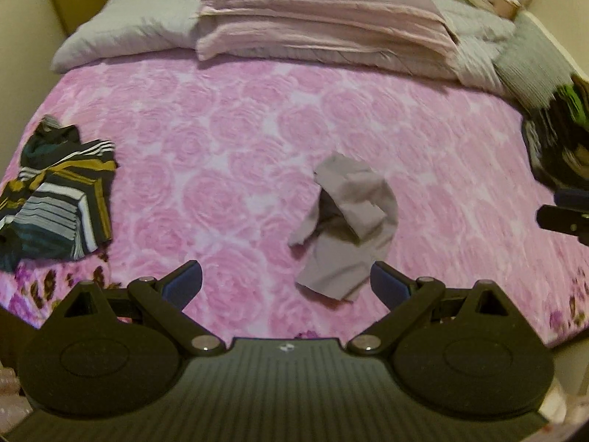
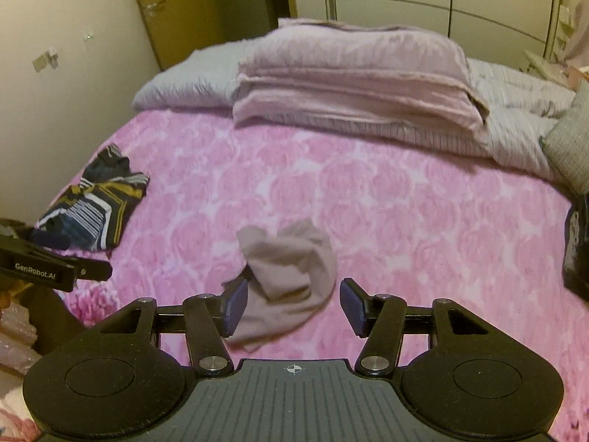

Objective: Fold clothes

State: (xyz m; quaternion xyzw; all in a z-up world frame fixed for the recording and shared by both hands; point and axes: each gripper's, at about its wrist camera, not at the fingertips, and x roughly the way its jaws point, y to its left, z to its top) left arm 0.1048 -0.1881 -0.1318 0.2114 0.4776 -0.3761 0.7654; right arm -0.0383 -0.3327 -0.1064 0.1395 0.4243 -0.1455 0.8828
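Observation:
A small crumpled grey-mauve garment (image 1: 346, 228) (image 2: 287, 280) lies on the pink rose-patterned bedspread (image 1: 221, 140) (image 2: 423, 221). My left gripper (image 1: 285, 281) hovers open over the near edge of the bed, the garment's lower end just inside its right finger. My right gripper (image 2: 291, 307) is open too, its jaws wide on either side of the garment's near part, not closed on it. A striped dark, white and mustard garment (image 1: 55, 191) (image 2: 92, 210) lies bunched at the left of the bed.
Stacked pale pink bedding (image 1: 324, 25) (image 2: 353, 81) on grey pillows fills the far end. A dark pile of clothes (image 1: 559, 140) sits at the right edge. The other gripper shows at the side of each view (image 1: 563, 217) (image 2: 48, 269). A wall and door stand at the left.

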